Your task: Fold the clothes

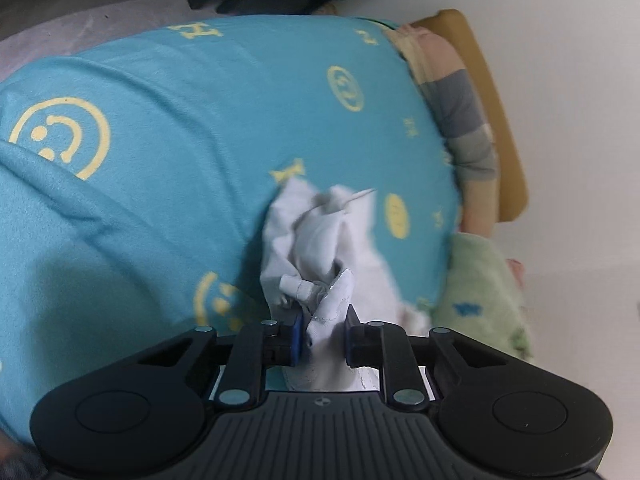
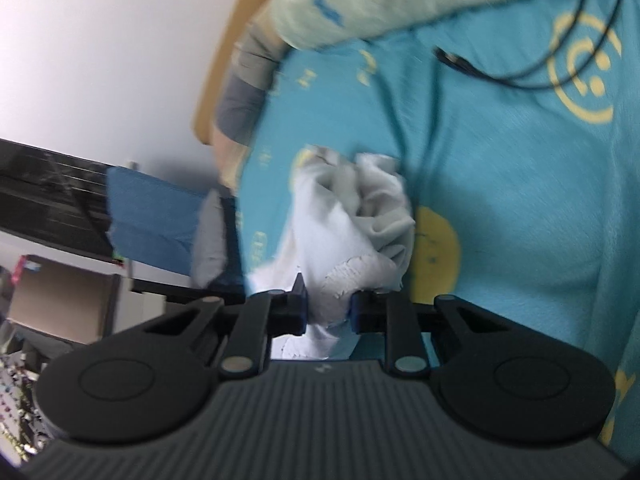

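Note:
A crumpled white garment (image 1: 320, 236) hangs bunched above a teal bedspread (image 1: 180, 120) with yellow smiley prints. My left gripper (image 1: 323, 324) is shut on a fold of the white garment, which passes between its blue-padded fingers. In the right wrist view my right gripper (image 2: 328, 304) is shut on another part of the white garment (image 2: 352, 216), which bulges in a wad just beyond the fingers. Both views are motion-blurred.
A pale green pillow (image 1: 480, 292) and a striped grey pillow (image 1: 460, 120) lie at the bed's head by a wooden headboard (image 1: 492, 108) and white wall. A black cable (image 2: 500, 72) lies on the bedspread (image 2: 520, 200). A blue-draped chair (image 2: 160, 212) stands beside the bed.

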Motion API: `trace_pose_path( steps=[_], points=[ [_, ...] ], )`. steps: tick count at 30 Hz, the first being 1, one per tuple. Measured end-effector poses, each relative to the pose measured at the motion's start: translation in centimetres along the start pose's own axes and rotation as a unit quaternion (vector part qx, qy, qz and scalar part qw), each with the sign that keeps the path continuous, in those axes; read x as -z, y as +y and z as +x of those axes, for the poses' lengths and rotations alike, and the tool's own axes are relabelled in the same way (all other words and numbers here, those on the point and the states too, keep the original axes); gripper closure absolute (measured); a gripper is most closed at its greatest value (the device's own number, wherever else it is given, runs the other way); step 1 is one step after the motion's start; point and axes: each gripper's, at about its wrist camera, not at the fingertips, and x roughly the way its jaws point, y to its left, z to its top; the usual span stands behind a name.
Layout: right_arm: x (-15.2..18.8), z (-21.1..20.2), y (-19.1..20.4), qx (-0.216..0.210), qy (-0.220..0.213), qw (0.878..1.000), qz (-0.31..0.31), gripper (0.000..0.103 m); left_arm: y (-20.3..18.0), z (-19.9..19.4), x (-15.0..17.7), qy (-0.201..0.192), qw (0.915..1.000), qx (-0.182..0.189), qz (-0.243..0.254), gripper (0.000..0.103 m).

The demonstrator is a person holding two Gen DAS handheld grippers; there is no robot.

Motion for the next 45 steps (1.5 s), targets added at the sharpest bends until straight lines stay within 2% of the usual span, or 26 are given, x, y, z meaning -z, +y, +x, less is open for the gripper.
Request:
trace_pose_path(
  steps=[4,7,11,14,17,19,22,25,28,29,31,34,35,38,39,41,42,44,45],
  points=[
    [-0.7,-4.3,1.8,-0.019,-0.017,1.0,0.004,0.081,-3.9,-2.8,1.5,0.031,0.9994,0.011,0.011,0.083],
    [-2.1,-8.0,2.5,-0.021,-0.03,0.999,0.014,0.081,-8.6,-3.6,3.7,0.05,0.9971,0.016,0.054,0.083],
    [-5.6,-14.0,2.8,-0.018,-0.076,0.997,0.019,0.081,-16.3,-2.3,8.0,0.083,0.9884,0.033,0.123,0.083],
    [-10.0,-18.8,3.4,-0.01,-0.124,0.992,0.005,0.081,-22.6,0.5,11.9,0.116,0.9789,0.059,0.157,0.083],
    [-15.2,-23.9,4.5,0.005,-0.176,0.984,-0.015,0.081,-29.6,3.4,16.1,0.146,0.9661,0.113,0.18,0.083],
    [-18.6,-27.8,6.2,0.019,-0.224,0.973,-0.044,0.081,-34.6,5.0,19.5,0.163,0.9535,0.16,0.197,0.083],
    [-22.9,-33.6,8.1,0.031,-0.306,0.948,-0.086,0.081,-41.0,7.5,25.0,0.19,0.9282,0.233,0.219,0.083],
    [-25.0,-37.4,8.0,0.071,-0.359,0.922,-0.124,0.081,-44.5,10.7,30.6,0.195,0.9136,0.262,0.242,0.083],
    [-25.8,-39.3,6.5,0.129,-0.393,0.898,-0.15,0.081,-44.6,14.4,35.1,0.19,0.8968,0.272,0.292,0.083],
    [-25.6,-39.3,5.2,0.148,-0.397,0.893,-0.151,0.081,-43.4,15.1,35.8,0.195,0.8925,0.264,0.309,0.083],
    [-24.7,-39.0,1.9,0.174,-0.394,0.893,-0.132,0.08,-40.9,16.7,37.3,0.205,0.8829,0.247,0.343,0.083],
    [-22.2,-38.9,-3.1,0.188,-0.358,0.912,-0.075,0.081,-37.2,18.9,39.6,0.218,0.8657,0.223,0.392,0.083],
    [-21.2,-38.8,-4.2,0.19,-0.351,0.914,-0.07,0.081,-36.1,18.8,39.9,0.215,0.858,0.222,0.411,0.083],
    [-18.3,-38.2,-6.1,0.202,-0.342,0.915,-0.069,0.081,-33.8,18.5,39.7,0.213,0.8507,0.222,0.426,0.083],
    [-17.9,-38.0,-6.2,0.207,-0.342,0.914,-0.07,0.08,-33.7,17.2,39.6,0.204,0.8461,0.222,0.439,0.08],
    [-17.8,-37.8,-6.2,0.222,-0.332,0.914,-0.069,0.078,-33.7,14.8,39.3,0.187,0.8363,0.222,0.465,0.066],
    [-17.8,-37.8,-6.0,0.231,-0.32,0.916,-0.068,0.076,-33.7,13.6,39.2,0.178,0.8311,0.222,0.478,0.052],
    [-17.7,-37.7,-5.3,0.247,-0.294,0.921,-0.065,0.071,-33.6,11.1,38.9,0.16,0.82,0.222,0.503,0.041],
    [-17.4,-37.8,-4.7,0.255,-0.288,0.921,-0.068,0.067,-33.6,9.9,38.8,0.151,0.8141,0.221,0.515,0.027]
  ],
)
